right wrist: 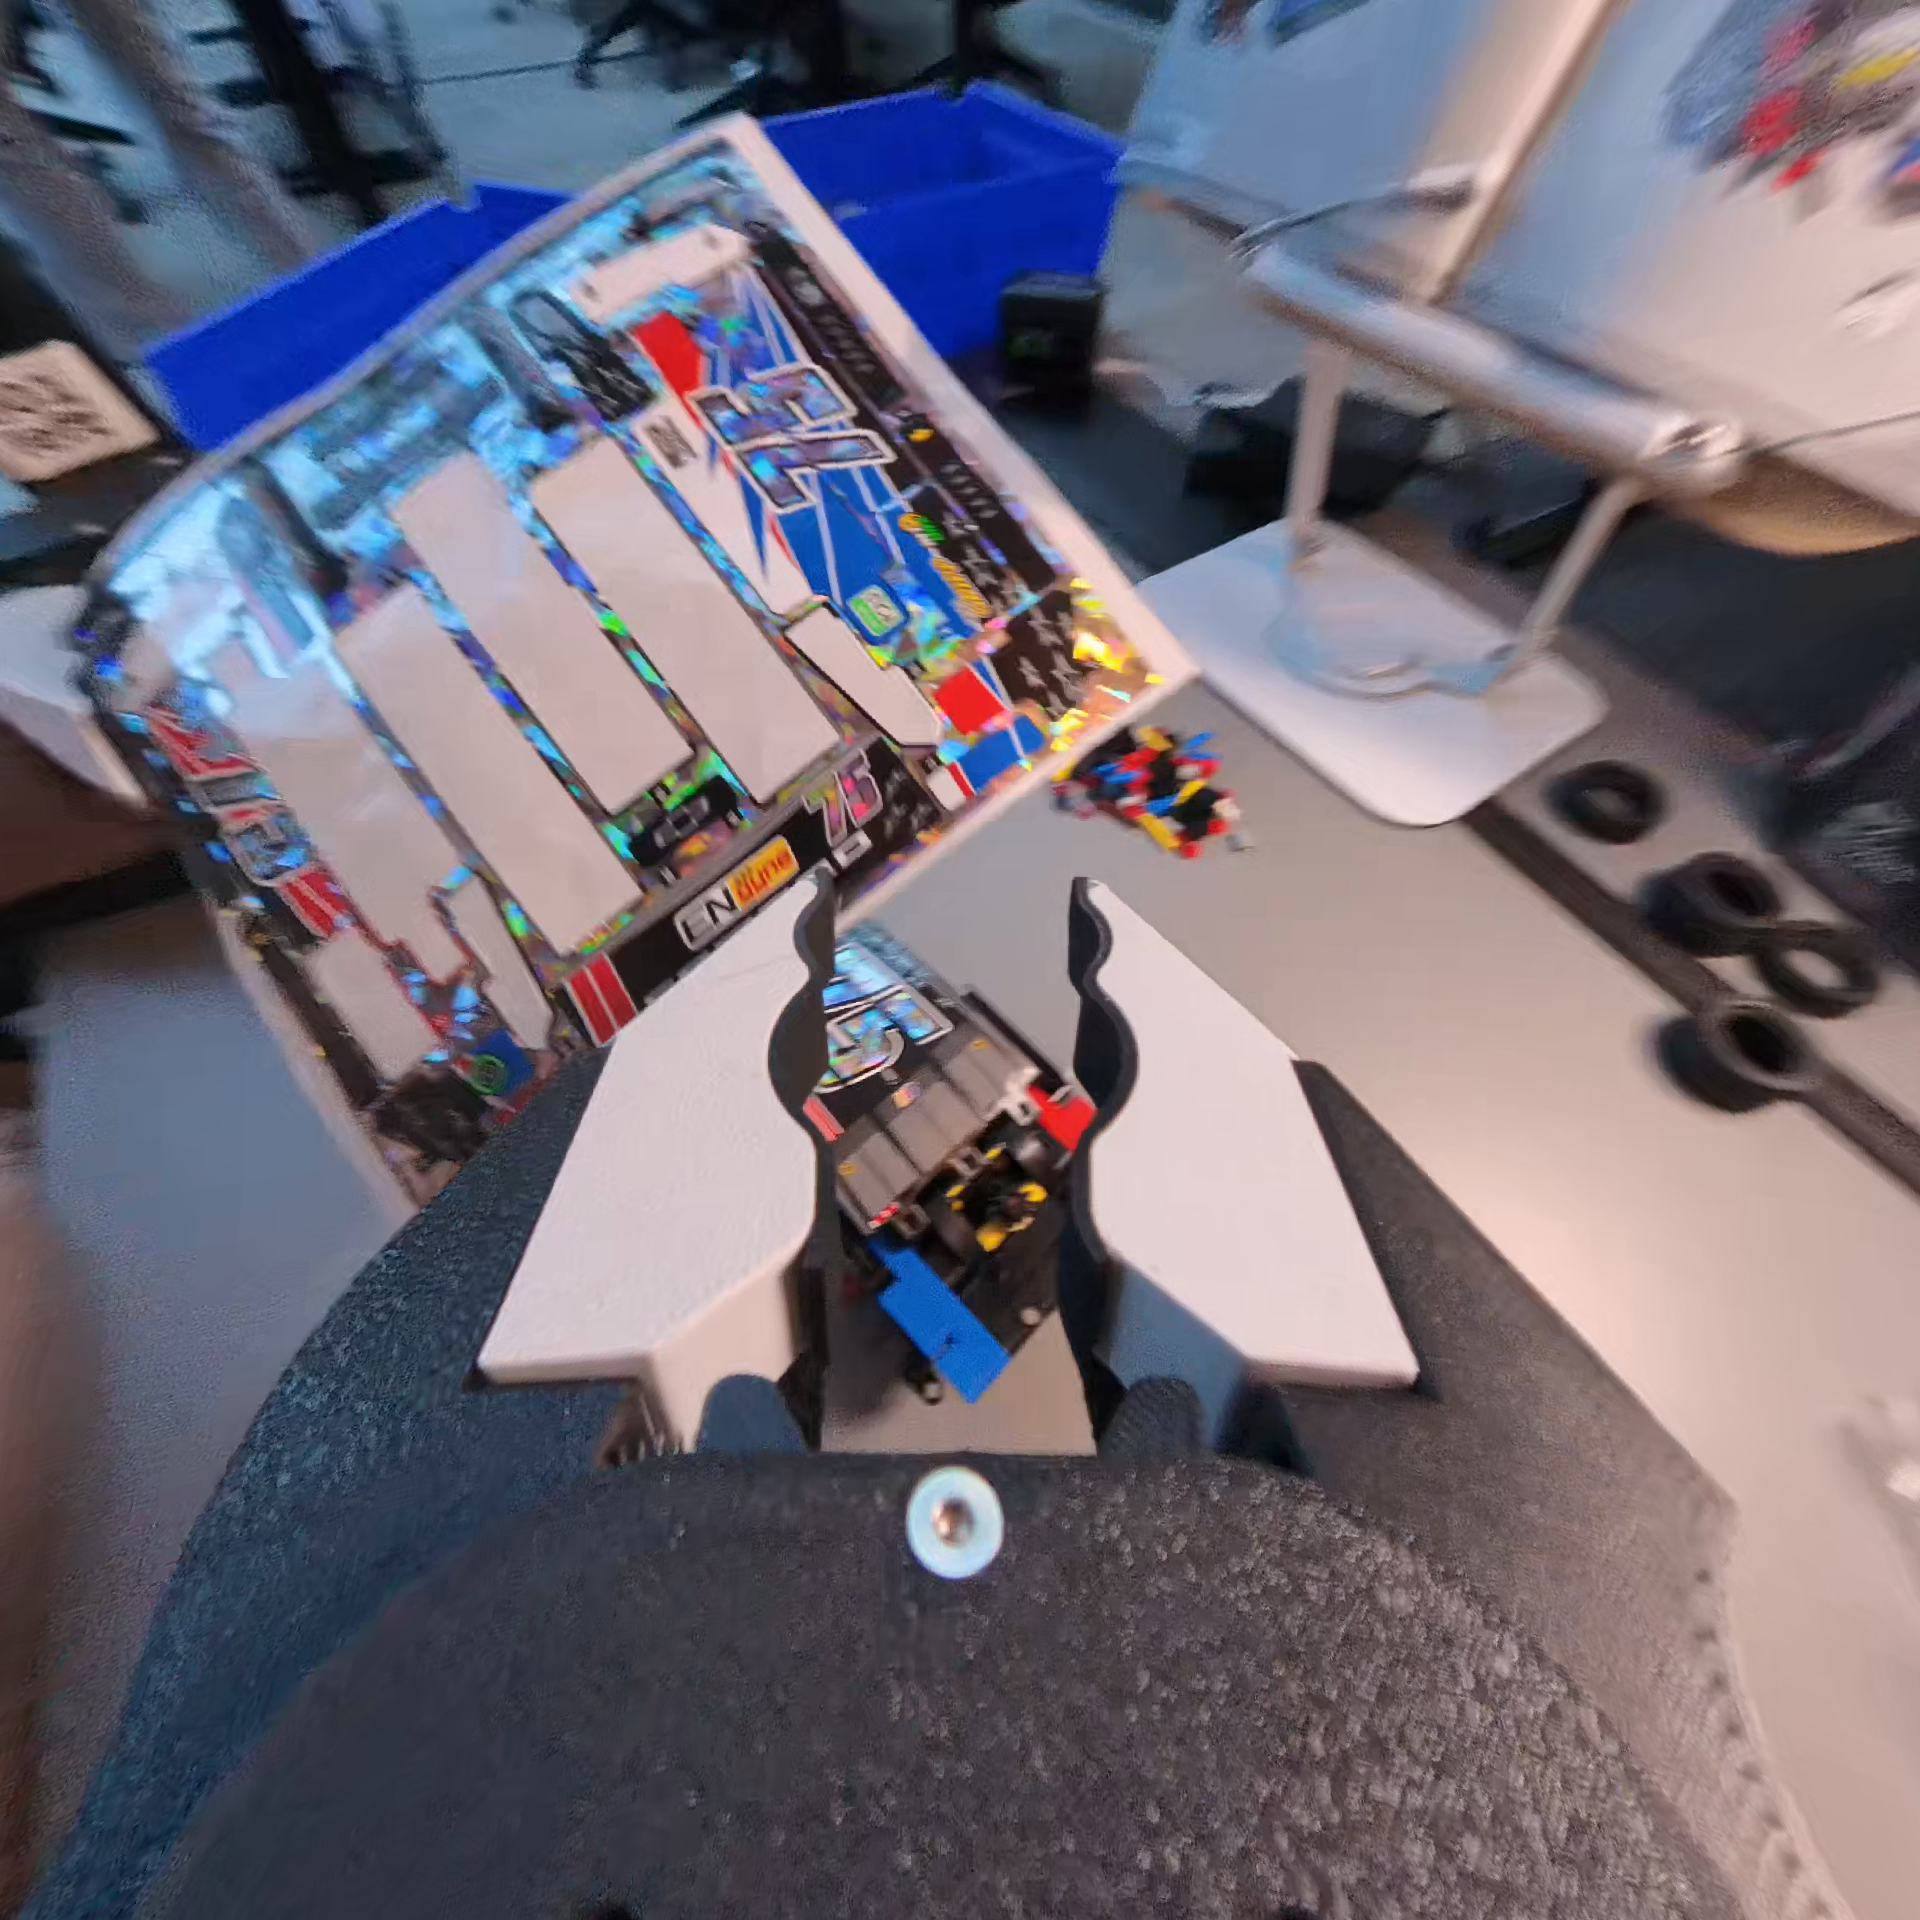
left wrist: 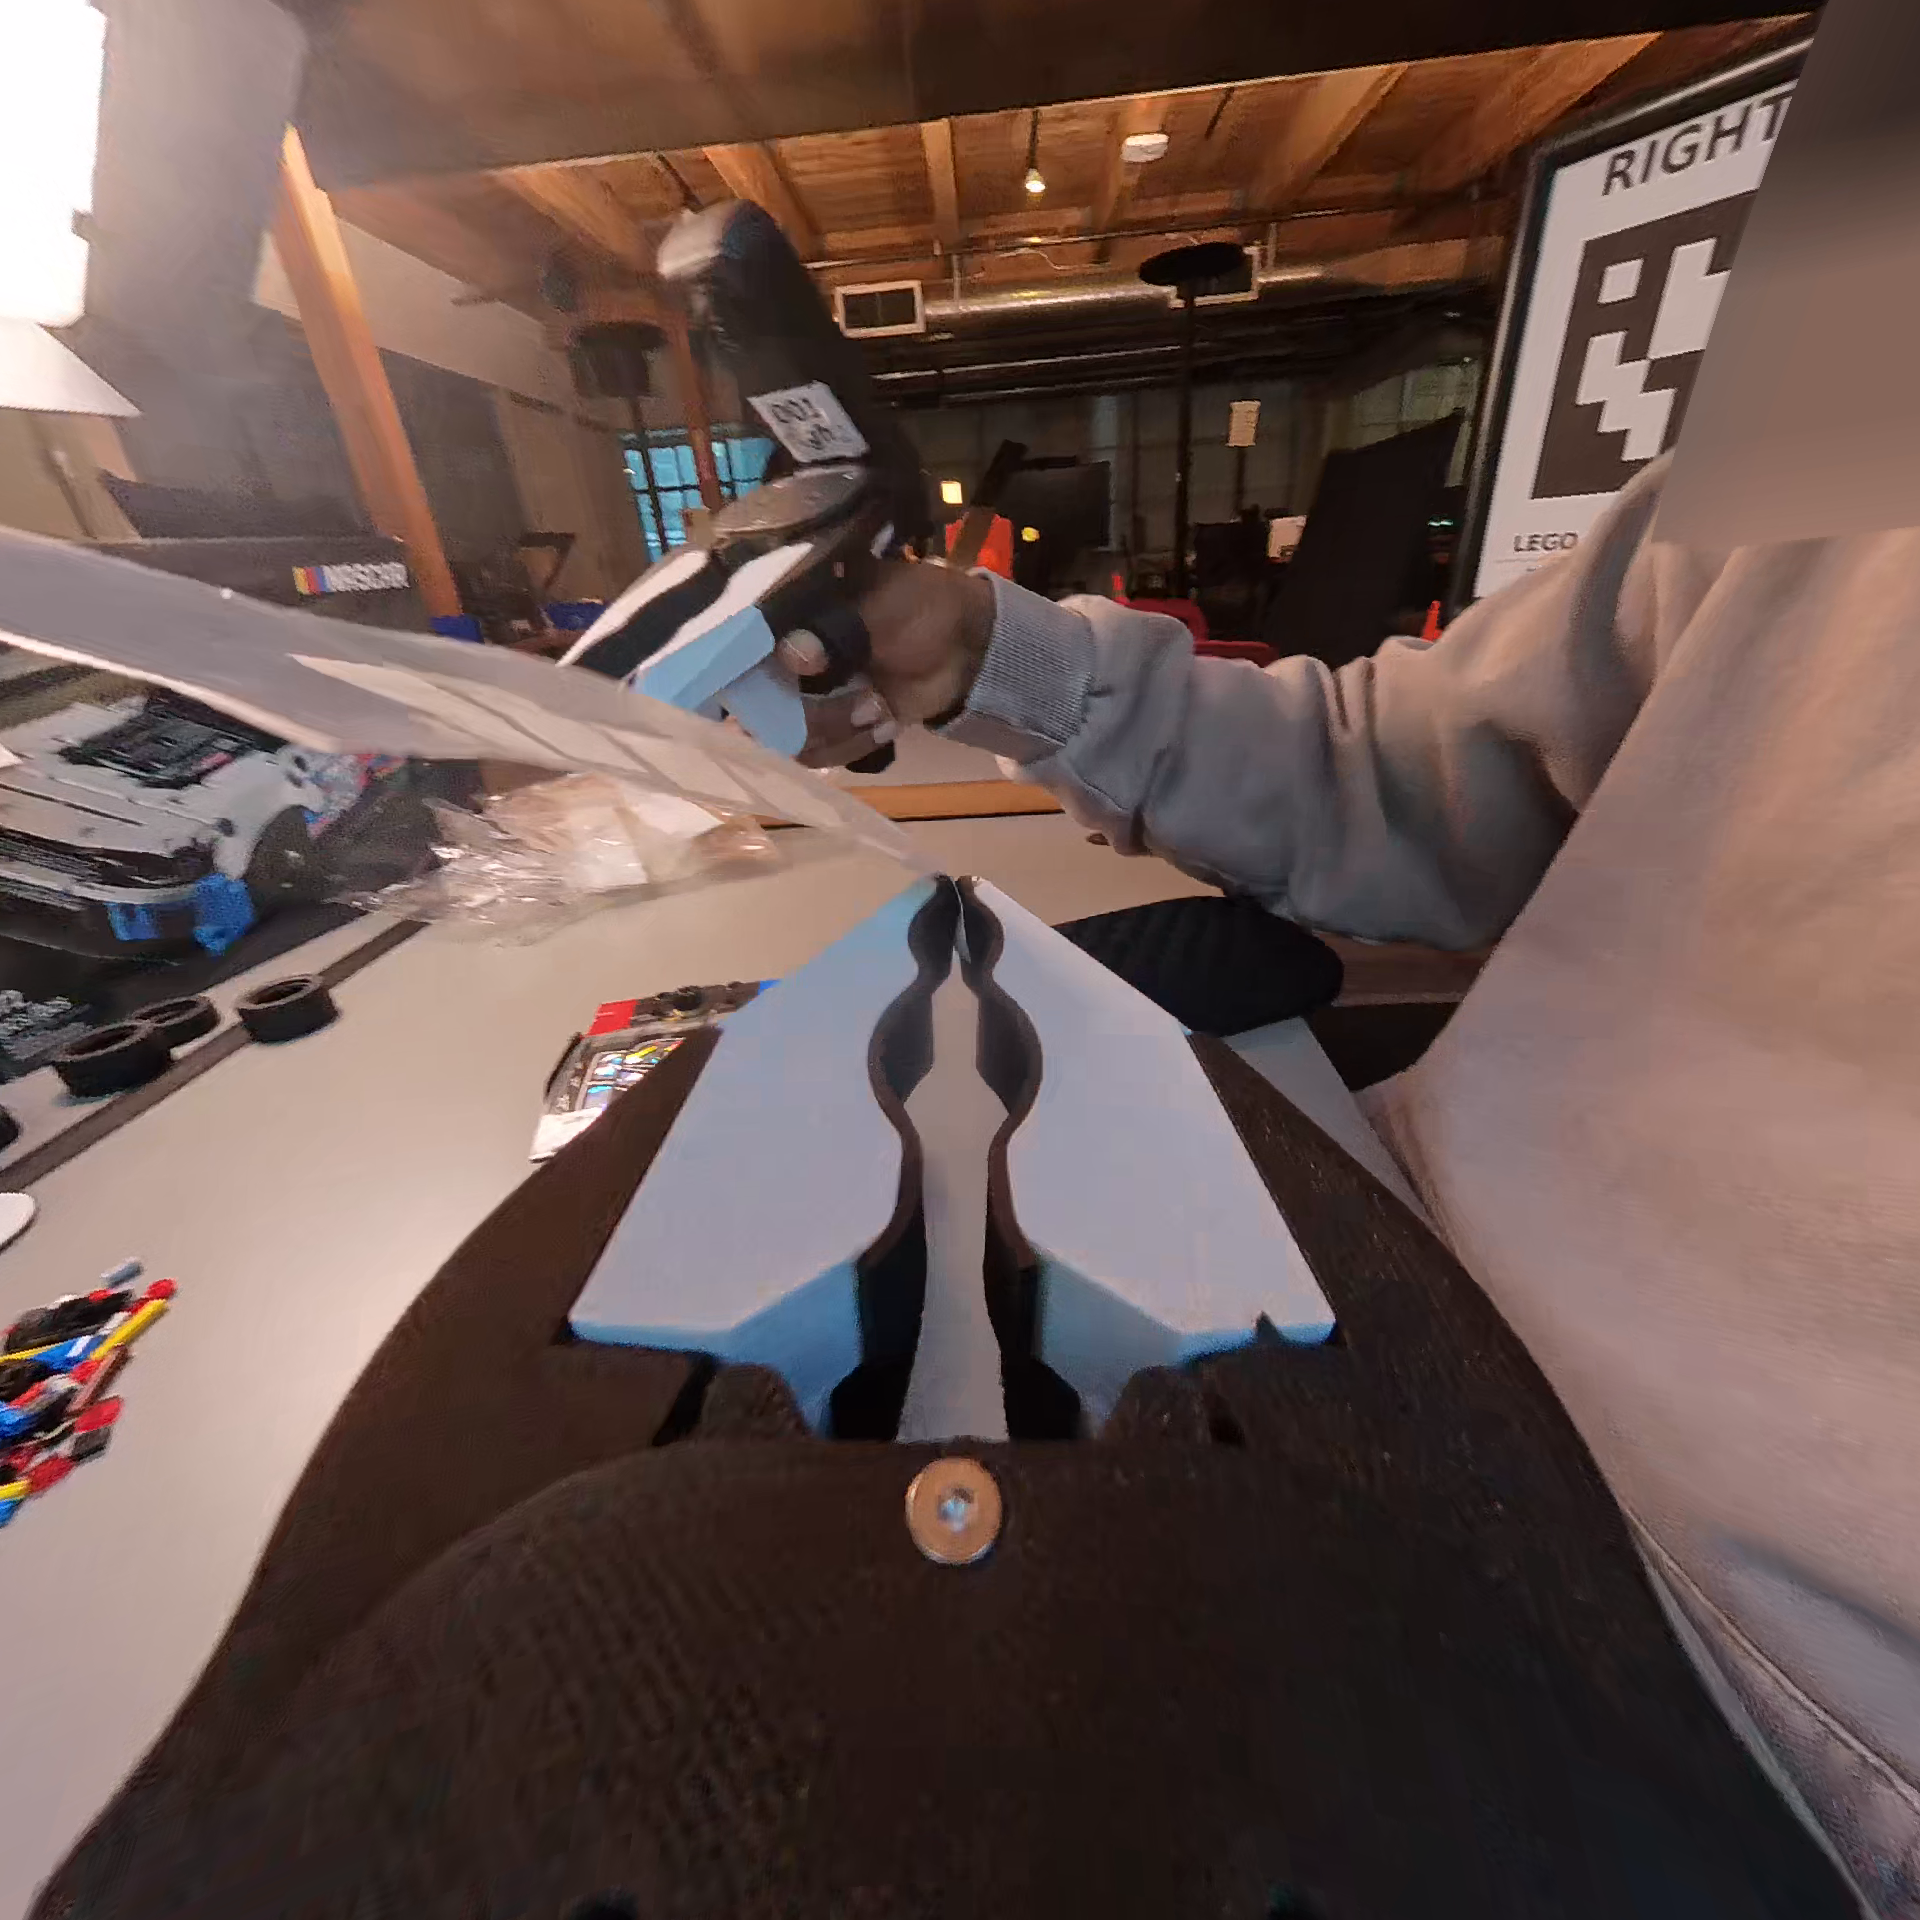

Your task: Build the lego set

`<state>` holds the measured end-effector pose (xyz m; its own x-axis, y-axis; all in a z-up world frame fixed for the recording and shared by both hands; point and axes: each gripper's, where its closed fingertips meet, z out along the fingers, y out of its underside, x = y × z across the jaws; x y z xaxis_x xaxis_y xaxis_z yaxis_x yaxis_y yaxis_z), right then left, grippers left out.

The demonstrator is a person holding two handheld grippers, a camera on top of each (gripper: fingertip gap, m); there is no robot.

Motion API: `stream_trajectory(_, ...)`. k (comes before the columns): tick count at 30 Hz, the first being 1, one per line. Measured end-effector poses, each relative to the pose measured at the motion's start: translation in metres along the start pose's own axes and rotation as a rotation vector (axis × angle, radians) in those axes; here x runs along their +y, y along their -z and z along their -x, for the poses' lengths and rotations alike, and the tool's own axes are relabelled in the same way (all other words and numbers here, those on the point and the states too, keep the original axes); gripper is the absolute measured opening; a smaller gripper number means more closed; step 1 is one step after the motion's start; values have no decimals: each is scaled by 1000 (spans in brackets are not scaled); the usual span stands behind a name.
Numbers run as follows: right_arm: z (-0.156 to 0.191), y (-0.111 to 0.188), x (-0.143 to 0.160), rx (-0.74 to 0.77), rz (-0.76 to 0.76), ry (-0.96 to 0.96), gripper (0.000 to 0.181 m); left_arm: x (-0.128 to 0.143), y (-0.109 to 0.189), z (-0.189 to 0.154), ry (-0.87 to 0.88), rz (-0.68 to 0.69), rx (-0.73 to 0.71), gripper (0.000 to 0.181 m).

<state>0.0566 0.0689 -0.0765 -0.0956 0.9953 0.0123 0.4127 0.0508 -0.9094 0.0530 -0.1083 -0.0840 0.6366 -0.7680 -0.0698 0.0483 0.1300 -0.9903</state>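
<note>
My left gripper (left wrist: 954, 883) has its tips pinched together on the corner of the sticker sheet (left wrist: 436, 686), which runs away from the tips toward ten o'clock, raised off the grey table (left wrist: 343, 1164) and seen almost edge-on from this camera. Seen from the right wrist, that same sticker sheet (right wrist: 582, 623) fills the area from nine to twelve o'clock, tilted, its holographic backing showing several pale blanks among the coloured decals. My right gripper (right wrist: 951, 899) stands wide apart and holds nothing; between its fingers, lower down on the table, lies the partly built lego model (right wrist: 935, 1132), black and grey with a blue piece at its near end and a shiny decal on top. In the left view the right gripper (left wrist: 717, 665) hovers at about eleven o'clock in a hand (left wrist: 904, 665) with a grey sleeve. A heap of loose lego pieces (right wrist: 1153, 790) sits at one o'clock in the right view, near a white stand base (right wrist: 1382, 665); the same heap (left wrist: 62, 1382) lies at eight o'clock in the left view. Black tyres (right wrist: 1756, 966) line up at three o'clock, apart from the heap. A blue bin (right wrist: 935, 197) stands behind the sheet at twelve o'clock. Crumpled clear plastic (left wrist: 582, 852) rests on the table under the sheet.
</note>
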Motion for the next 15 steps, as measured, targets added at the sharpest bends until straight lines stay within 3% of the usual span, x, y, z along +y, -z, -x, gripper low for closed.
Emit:
stream_trajectory(3,-10,25,-22,248,-147,144,46,-7,5,11,-50,-25,-78,0)
stream_trajectory(7,106,17,-26,-51,-241,464,50,-5,5,16,-97,-1,-115,0)
stream_trajectory(8,126,8,-19,-47,-213,581,51,-1,3,15,-122,24,-112,0)
stream_trajectory(11,151,-26,3,20,-111,858,49,10,-4,5,-212,89,-93,0)
stream_trajectory(13,157,-41,14,-51,-74,839,44,13,-6,0,-254,113,-83,0)
stream_trajectory(15,154,-46,13,-55,-106,847,24,15,-5,-2,-282,136,-82,0)
